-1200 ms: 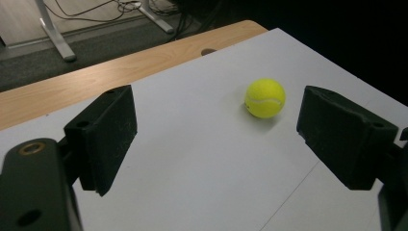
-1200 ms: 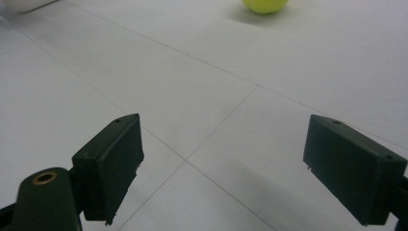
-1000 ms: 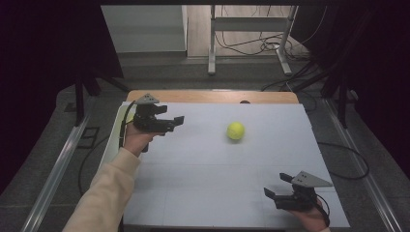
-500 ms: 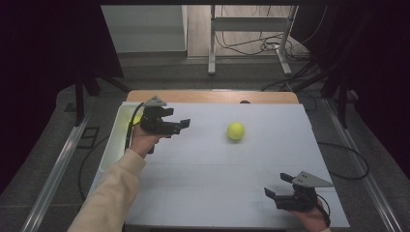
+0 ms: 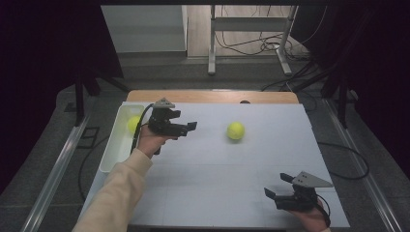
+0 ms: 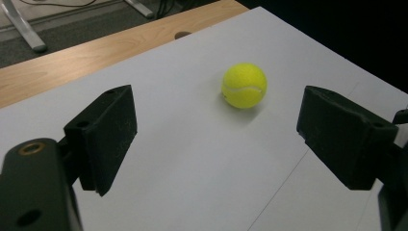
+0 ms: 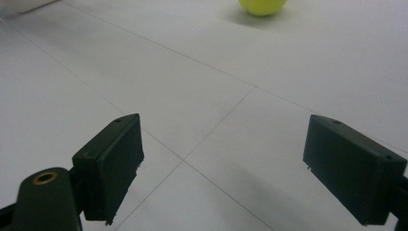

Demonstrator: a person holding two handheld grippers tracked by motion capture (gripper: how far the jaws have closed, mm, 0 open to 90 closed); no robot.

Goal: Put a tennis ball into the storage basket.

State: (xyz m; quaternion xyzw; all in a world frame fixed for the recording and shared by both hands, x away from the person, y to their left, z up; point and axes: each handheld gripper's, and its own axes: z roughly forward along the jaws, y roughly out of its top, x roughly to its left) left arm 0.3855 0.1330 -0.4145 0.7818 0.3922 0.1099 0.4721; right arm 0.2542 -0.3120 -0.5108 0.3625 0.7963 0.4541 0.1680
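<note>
Our left hand-held gripper [image 5: 186, 128] is spread wide, nothing btwn jaws, held over the bench [image 5: 203, 183] just beside the white tray [image 5: 112, 153]. Tennis ball [image 5: 235, 130] lies ahead of it, near but apart. Right hand-held gripper [image 5: 275, 187] also released, well apart from ball.

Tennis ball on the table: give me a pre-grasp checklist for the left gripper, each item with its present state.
1. Left gripper jaws open and empty: ok.
2. Tennis ball ahead and roughly centred between the jaws in the left gripper view: ok.
3. Jaws around the ball: not ok, it lies farther off.
4. Ball resting free on the white table, nothing touching it: ok.
5. Right gripper open, apart from the ball at the near edge: ok.
6. White bin has room beside its one ball: cannot tell.
</note>
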